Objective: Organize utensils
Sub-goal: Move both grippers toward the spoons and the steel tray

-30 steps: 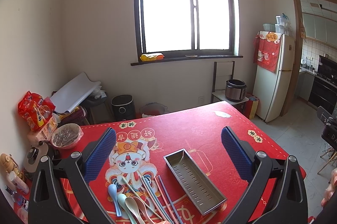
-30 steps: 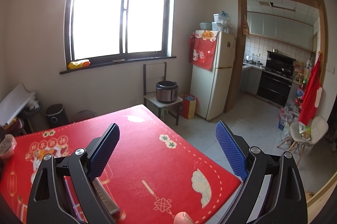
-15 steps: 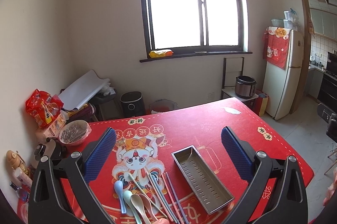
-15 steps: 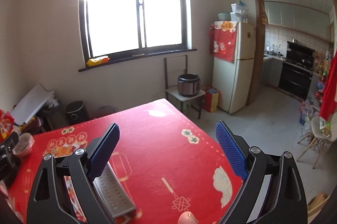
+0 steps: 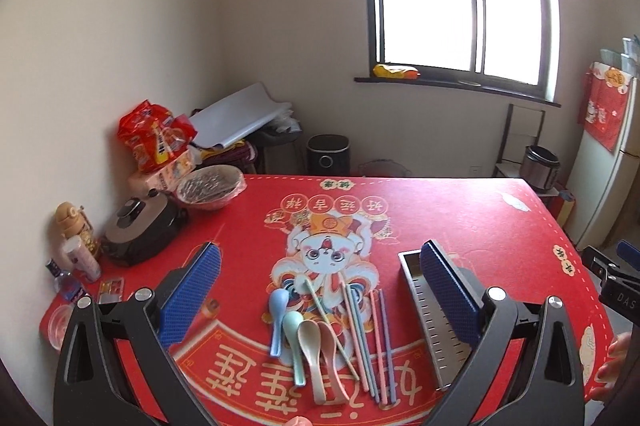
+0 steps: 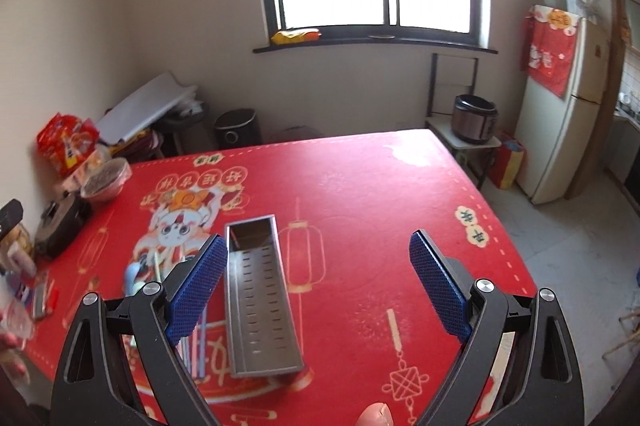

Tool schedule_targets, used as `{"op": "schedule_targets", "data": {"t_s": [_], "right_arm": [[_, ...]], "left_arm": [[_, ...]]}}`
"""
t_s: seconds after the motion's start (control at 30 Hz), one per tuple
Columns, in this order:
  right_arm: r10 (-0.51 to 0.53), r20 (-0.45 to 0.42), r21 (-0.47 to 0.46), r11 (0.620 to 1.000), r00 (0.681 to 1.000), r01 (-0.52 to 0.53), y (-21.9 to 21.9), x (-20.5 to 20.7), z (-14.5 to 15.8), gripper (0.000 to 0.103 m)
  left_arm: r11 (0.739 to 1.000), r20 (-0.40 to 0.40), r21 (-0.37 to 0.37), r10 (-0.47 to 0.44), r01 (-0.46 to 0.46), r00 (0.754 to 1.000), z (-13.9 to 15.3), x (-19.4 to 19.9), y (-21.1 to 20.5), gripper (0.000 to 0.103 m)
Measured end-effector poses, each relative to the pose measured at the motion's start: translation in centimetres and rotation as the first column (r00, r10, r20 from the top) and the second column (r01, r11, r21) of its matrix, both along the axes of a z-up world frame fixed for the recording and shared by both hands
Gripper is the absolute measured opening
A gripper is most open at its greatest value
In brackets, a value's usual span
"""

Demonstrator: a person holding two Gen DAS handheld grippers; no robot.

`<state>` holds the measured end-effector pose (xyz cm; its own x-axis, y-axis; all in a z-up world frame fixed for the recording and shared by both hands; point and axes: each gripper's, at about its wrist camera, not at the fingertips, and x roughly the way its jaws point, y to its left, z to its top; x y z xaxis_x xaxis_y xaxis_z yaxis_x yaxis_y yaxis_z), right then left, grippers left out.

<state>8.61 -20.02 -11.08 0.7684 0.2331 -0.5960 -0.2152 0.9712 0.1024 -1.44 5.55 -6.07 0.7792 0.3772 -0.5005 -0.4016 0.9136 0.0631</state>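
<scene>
A: What's hard to see?
B: The left gripper (image 5: 320, 290), spread and empty, hides part of the perforated steel tray (image 6: 258, 290); the right gripper (image 6: 316, 282), also spread, blurs smooth pastel spoons (image 5: 304, 338) and chopsticks (image 5: 368, 338) at nine o'clock of it.
A: Underneath?
B: Red printed tablecloth (image 6: 360, 185).

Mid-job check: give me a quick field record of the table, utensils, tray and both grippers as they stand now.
spoons: four, side by side on the red tablecloth
chopsticks: pastel sticks, right of the spoons
tray: perforated metal tray, empty, right of the chopsticks
left gripper: open, holding nothing
right gripper: open, holding nothing
</scene>
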Motion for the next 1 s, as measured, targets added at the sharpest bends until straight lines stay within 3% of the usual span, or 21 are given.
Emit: {"op": "schedule_targets", "data": {"t_s": [0.1,0.23,0.43,0.67,0.87,0.93,1.0], "right_arm": [[0.092,-0.017,0.007,0.996,0.996,-0.092,1.1,1.1,-1.6,0.089],[0.220,-0.060,-0.013,0.975,0.974,-0.221,3.8,2.1,-3.8,0.089],[0.358,-0.131,-0.008,0.932,0.924,-0.363,8.7,2.6,-6.4,0.089],[0.334,-0.241,-0.014,0.938,0.911,-0.347,12.8,3.5,-9.2,0.089],[0.280,-0.294,0.004,0.956,0.914,-0.292,14.8,4.0,-11.0,0.089],[0.270,-0.317,0.001,0.959,0.909,-0.284,15.5,4.1,-11.8,0.089],[0.256,-0.340,0.000,0.962,0.905,-0.272,16.1,4.1,-12.4,0.089]], "left_arm": [[0.997,-0.039,0.013,0.075,-0.075,0.996,-1.3,-0.7,0.9,0.098],[0.990,-0.079,-0.025,0.138,-0.140,0.987,-3.4,-1.8,2.5,0.098],[0.987,-0.178,-0.039,0.149,-0.159,0.973,-7.4,-2.2,5.3,0.098],[0.979,-0.245,-0.159,0.082,-0.124,0.966,-12.5,-0.9,10.2,0.098],[0.984,-0.340,-0.173,-0.028,-0.034,0.940,-17.2,1.5,12.8,0.097],[0.977,-0.356,-0.214,-0.080,0.002,0.931,-18.6,2.2,13.3,0.089],[0.962,-0.365,-0.274,-0.115,0.012,0.924,-19.8,2.8,13.7,0.075]]}}
